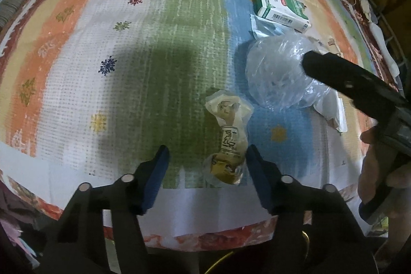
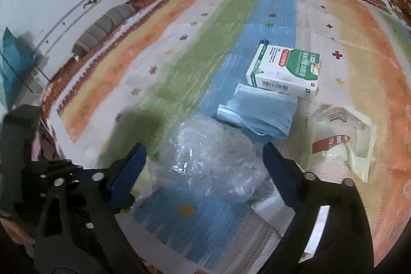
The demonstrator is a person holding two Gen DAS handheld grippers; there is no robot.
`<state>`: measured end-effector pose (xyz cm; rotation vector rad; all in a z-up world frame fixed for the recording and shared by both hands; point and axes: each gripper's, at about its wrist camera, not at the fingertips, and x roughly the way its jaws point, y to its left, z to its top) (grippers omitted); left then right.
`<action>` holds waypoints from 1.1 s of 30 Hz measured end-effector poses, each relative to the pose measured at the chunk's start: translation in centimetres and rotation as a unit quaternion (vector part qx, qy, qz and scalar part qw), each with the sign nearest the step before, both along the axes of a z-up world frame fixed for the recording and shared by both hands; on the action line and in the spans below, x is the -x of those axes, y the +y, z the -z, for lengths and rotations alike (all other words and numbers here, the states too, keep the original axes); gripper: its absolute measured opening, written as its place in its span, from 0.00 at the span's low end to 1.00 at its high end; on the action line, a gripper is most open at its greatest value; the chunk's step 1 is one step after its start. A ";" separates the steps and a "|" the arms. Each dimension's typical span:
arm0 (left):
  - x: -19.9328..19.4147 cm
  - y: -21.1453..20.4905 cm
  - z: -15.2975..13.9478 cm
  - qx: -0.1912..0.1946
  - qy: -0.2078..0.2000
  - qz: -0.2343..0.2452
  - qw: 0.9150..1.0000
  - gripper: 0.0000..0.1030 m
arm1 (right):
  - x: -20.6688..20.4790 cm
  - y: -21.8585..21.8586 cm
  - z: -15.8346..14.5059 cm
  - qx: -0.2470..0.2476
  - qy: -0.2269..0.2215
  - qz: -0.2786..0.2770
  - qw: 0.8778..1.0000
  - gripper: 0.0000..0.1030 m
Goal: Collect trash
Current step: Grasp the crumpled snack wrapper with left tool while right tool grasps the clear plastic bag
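A twisted yellowish wrapper [image 1: 230,138] lies on the striped cloth [image 1: 128,63], its near end between the open jaws of my left gripper [image 1: 206,158]. A crumpled clear plastic bag [image 1: 277,71] lies beyond it. My right gripper [image 2: 204,158] is open with the clear bag [image 2: 208,156] between its fingers; its black body [image 1: 352,84] reaches over the bag in the left wrist view. A green-and-white carton [image 2: 285,71], a blue face mask [image 2: 259,113] and a clear wrapper with a red label [image 2: 341,138] lie beyond.
White paper [image 2: 272,209] lies under the bag's near right side. The table's near edge [image 1: 205,238] runs just below my left gripper. A grey ridged object [image 2: 105,28] lies at the far left edge by the wall.
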<state>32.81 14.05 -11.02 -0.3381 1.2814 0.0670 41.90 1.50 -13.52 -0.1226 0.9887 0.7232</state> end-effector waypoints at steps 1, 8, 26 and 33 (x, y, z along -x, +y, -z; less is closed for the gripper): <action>0.0 0.0 0.0 -0.003 -0.001 0.003 1.000 0.49 | 0.0 0.1 0.1 0.004 0.001 0.001 1.000 0.77; -0.5 -0.6 0.0 -0.003 -0.014 0.023 1.000 0.28 | -0.1 0.0 1.0 0.032 0.002 0.017 0.999 0.50; 0.6 1.5 -2.8 0.005 -0.031 -0.025 0.999 0.19 | 1.5 -2.9 -1.3 -0.001 0.024 0.058 0.998 0.38; 1.1 0.7 -3.8 0.000 -0.037 -0.013 0.999 0.19 | 3.9 -3.3 -3.6 0.006 0.001 0.048 0.999 0.38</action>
